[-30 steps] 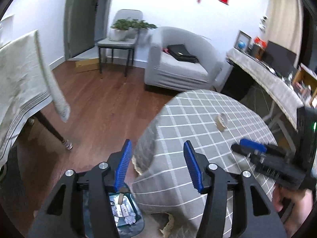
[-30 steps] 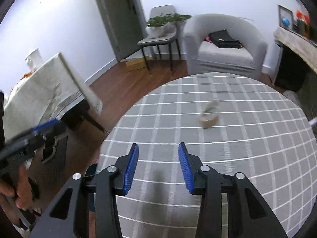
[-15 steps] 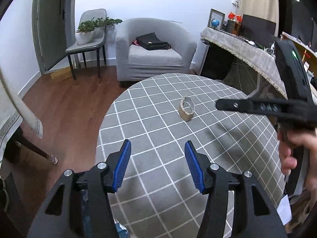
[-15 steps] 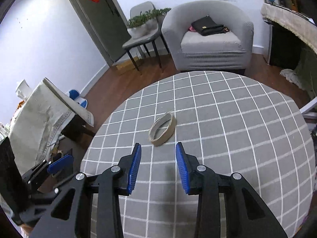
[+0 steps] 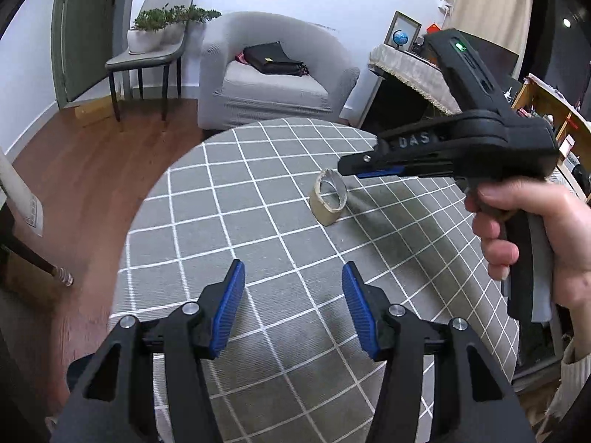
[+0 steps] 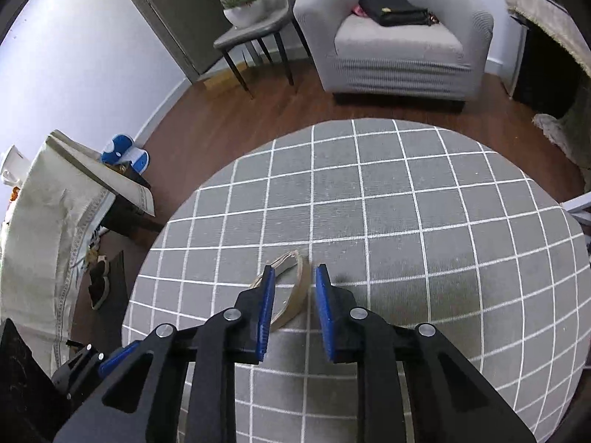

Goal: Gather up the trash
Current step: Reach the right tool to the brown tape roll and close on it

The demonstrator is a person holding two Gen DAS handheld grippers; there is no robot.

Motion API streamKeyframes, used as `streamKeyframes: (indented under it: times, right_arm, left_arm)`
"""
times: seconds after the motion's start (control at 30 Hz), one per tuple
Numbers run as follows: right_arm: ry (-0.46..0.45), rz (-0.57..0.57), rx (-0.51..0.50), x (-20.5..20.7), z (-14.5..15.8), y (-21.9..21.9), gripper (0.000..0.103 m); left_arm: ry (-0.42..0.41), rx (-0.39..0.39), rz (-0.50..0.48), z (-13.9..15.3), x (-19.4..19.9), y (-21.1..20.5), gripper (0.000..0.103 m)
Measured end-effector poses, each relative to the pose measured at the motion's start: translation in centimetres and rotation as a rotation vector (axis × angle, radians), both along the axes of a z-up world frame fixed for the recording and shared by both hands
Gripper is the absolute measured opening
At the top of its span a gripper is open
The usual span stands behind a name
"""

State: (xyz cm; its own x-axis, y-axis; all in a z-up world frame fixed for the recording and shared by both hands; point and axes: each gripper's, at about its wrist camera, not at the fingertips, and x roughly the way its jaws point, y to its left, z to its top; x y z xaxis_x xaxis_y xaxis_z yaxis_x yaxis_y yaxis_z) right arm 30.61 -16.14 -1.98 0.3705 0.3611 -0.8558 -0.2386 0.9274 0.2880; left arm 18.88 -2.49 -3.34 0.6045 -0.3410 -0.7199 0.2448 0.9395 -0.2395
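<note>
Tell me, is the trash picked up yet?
Not yet. The empty tape roll still sits on the table. The right tool is open around one side of it, not squeezing. The left tool is open, holding nothing. Grabbing and binning remain.

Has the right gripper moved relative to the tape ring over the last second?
Yes. The right gripper has closed in on the tape ring on the checked tablecloth; its fingers now straddle the ring's edge.
</note>
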Motion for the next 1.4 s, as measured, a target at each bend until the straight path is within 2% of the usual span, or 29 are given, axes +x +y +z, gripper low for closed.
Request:
streamKeyframes:
  times: [0.1, 0.23, 0.37, 0.43, 0.57, 0.73, 0.8, 0.87, 0.93, 1.2, 1.33, 1.4]
  right_arm:
    - [0.015, 0.013, -0.033, 0.6, -0.7, 0.7, 0.022]
    - [0.036, 0.015, -0.059, 1.2, -1.7, 1.5, 0.010]
    - [0.042, -0.005, -0.029, 1.1, -1.9, 1.2, 0.003]
    - [0.048, -0.007, -0.016, 0.8, -1.9, 0.9, 0.003]
    - [0.059, -0.002, 0.003, -0.3, -1.7, 0.7, 0.002]
    - [0.064, 0.026, 0.061, -2.1, -0.4, 1.5, 0.002]
    - [0.058, 0.036, 0.081, -2.8, 0.3, 1.9, 0.002]
    - [0.046, 0.048, 0.087, -3.5, 1.1, 2.5, 0.002]
    - [0.038, 0.055, 0.093, -4.1, 1.7, 3.1, 0.002]
    - [0.038, 0.077, 0.117, -5.3, 2.5, 5.0, 0.002]
    - [0.028, 0.077, 0.109, -5.7, 2.8, 5.9, 0.002]
    - [0.025, 0.070, 0.117, -5.9, 2.9, 6.2, 0.002]
  left_arm:
    - [0.013, -0.004, 0.000, -0.4, 0.3, -0.4, 0.056]
    - [0.026, -0.037, -0.006, -0.8, 0.5, -0.7, 0.056]
    - [0.023, -0.051, -0.013, -0.9, 0.4, -0.9, 0.053]
    - [0.016, -0.046, -0.011, -0.8, 0.3, -0.8, 0.049]
    - [0.007, -0.065, -0.026, -0.5, -0.1, -0.5, 0.048]
    - [-0.047, -0.057, -0.052, 0.5, -1.0, -0.7, 0.045]
    - [-0.046, -0.091, -0.074, 0.8, -1.3, -0.6, 0.042]
    - [-0.017, -0.184, -0.071, 0.8, -1.1, 0.2, 0.041]
    - [-0.006, -0.237, -0.063, 1.0, -1.0, 0.9, 0.041]
    - [0.003, -0.299, -0.033, 1.6, -1.4, 1.9, 0.036]
    - [0.007, -0.333, -0.014, 1.9, -1.5, 3.0, 0.026]
    - [0.009, -0.350, -0.006, 2.1, -1.6, 3.7, 0.026]
